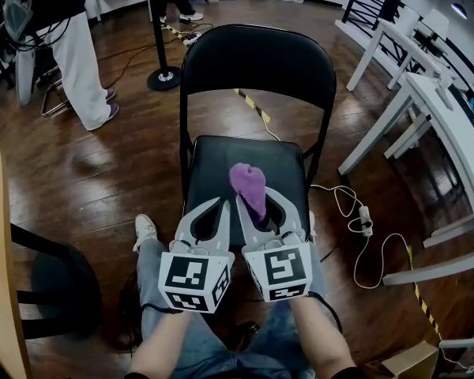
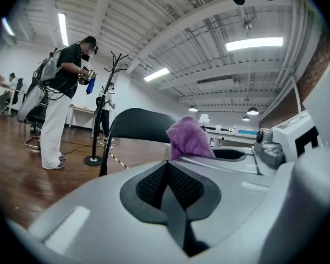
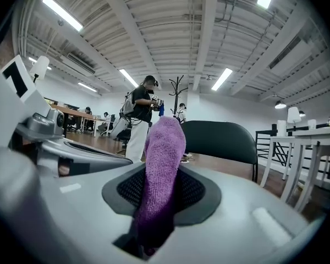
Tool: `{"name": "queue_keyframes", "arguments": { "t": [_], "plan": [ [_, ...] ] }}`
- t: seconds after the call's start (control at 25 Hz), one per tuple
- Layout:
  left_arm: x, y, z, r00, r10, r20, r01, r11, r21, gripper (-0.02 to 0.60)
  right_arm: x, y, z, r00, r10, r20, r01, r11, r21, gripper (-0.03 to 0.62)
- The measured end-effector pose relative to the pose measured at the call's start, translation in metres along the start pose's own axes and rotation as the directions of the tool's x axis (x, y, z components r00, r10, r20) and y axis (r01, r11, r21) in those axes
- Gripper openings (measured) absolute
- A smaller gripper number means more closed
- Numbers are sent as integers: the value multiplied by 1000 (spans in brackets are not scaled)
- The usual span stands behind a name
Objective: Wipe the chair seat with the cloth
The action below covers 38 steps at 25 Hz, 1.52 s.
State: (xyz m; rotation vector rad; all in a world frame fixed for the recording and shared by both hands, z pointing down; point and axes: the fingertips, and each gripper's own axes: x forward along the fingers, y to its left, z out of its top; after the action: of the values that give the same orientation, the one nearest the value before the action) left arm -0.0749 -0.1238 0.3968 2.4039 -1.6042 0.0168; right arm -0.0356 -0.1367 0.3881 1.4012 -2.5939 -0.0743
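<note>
Our right gripper (image 1: 259,206) has its fingers clamped on the cloth (image 1: 248,183); the left gripper (image 1: 214,208) is closed and empty. We should tip the fingers down and press the cloth flat on the chair seat (image 1: 213,160).

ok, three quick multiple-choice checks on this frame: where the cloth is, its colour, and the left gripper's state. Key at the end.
1. Where is the cloth?
A. in the left gripper
B. in the right gripper
C. in neither gripper

2. What colour is the cloth?
A. purple
B. yellow
C. white

3. How do the left gripper's jaws stand?
A. wide apart
B. together, with nothing between them
C. clamped on the cloth

Key:
1 B: the right gripper view shows the cloth pinched between that gripper's jaws and sticking up past them.
2 A: it looks purple in all three views.
3 B: the left gripper view shows its pads meeting along a closed seam, and the cloth sits off to the side by the other gripper.
</note>
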Motion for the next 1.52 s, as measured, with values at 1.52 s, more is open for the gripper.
{"name": "queue_keyframes", "arguments": {
  "t": [1.52],
  "plan": [
    [68,131,-22,994,77,-82,-82,995,-56,3,318,-31,-186,843,-44,-537,-374,670,-642,109]
  ]
}}
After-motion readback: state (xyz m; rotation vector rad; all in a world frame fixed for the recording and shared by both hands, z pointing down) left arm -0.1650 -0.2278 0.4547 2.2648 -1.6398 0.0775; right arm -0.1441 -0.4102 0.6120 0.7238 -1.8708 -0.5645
